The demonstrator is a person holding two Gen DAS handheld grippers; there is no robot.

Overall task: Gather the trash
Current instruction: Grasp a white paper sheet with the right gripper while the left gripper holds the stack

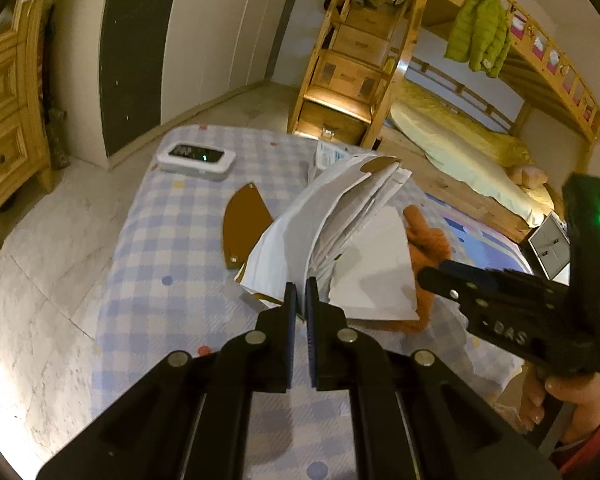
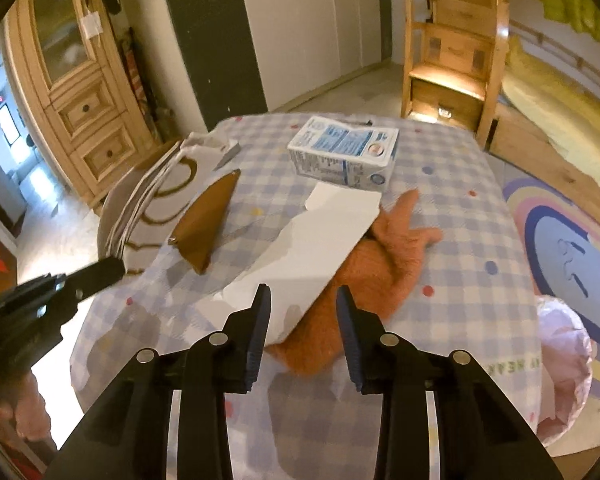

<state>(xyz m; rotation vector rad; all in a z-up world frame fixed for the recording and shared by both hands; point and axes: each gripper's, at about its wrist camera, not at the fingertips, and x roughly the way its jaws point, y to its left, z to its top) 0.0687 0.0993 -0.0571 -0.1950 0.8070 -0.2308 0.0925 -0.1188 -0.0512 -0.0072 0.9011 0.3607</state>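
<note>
A: What is the left gripper (image 1: 301, 292) doing?

B: Its two fingers are squeezed tight on a bundle of white paper sheets (image 1: 324, 220). The sheets fan out and stand up above the checked tablecloth (image 1: 156, 248). In the right wrist view you can see the same bundle (image 2: 140, 200) at the left, lifted off the table.

A: And the right gripper (image 2: 303, 308)?

B: Its fingers are spread apart. Nothing is between them. They hang just over a torn white card piece (image 2: 316, 240) and an orange fuzzy thing (image 2: 364, 272) (it looks like a soft toy, but I cannot tell for sure). The white piece lies partly on top of the orange thing.

A: What other trash is on the table?

B: A brown curved card piece (image 1: 244, 228) lies flat on the cloth, just beside the held sheets. A blue and white carton (image 2: 344, 152) lies on its side at the far end of the table, past the orange thing.

A: Anything else?

B: A white box with a dark top (image 1: 196, 160) sits at the far left corner of the table. A pink plastic bag (image 2: 564, 368) is low down at the right of the table, and its mouth looks open. Behind, there is a wooden bunk bed (image 1: 452, 80) with a green jacket (image 1: 480, 32) hanging on it.
</note>
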